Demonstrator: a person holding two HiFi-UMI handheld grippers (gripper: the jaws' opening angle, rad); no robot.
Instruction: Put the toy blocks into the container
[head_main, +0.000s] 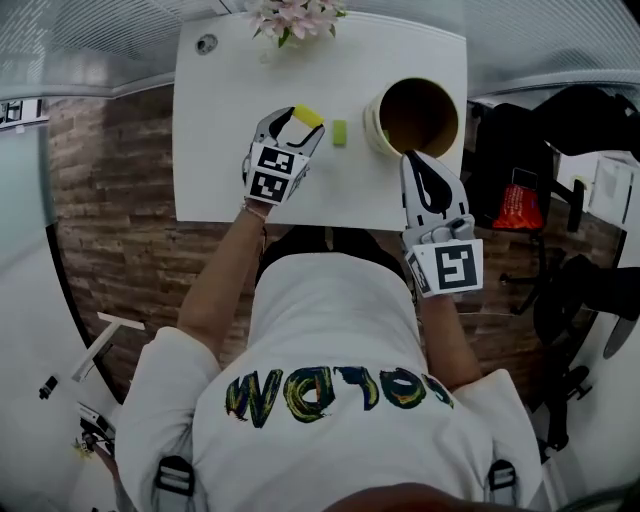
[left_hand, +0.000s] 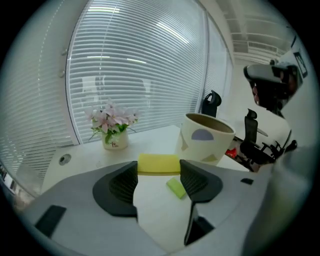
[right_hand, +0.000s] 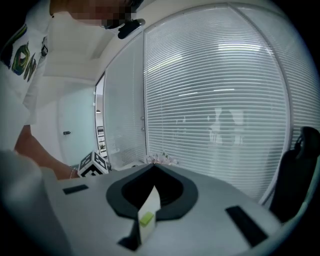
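Observation:
My left gripper (head_main: 303, 122) is shut on a yellow block (head_main: 308, 116), which sits crosswise between the jaw tips over the white table (head_main: 215, 150). In the left gripper view the yellow block (left_hand: 158, 163) spans the gap between the dark pads (left_hand: 122, 185). A small green block (head_main: 339, 132) lies on the table just right of it, seen below the jaws as the green block (left_hand: 176, 187). The round cream container (head_main: 415, 115) stands at the table's right; the container (left_hand: 205, 142) is ahead and right. My right gripper (head_main: 411, 160) hangs shut and empty just before the container's near rim.
A pot of pink flowers (head_main: 295, 18) stands at the table's far edge, with a round cable hole (head_main: 206, 43) at the far left corner. Off the table's right side are a red bag (head_main: 518, 208) and black office chairs (head_main: 590, 290). A window with blinds (left_hand: 150, 65) lies beyond.

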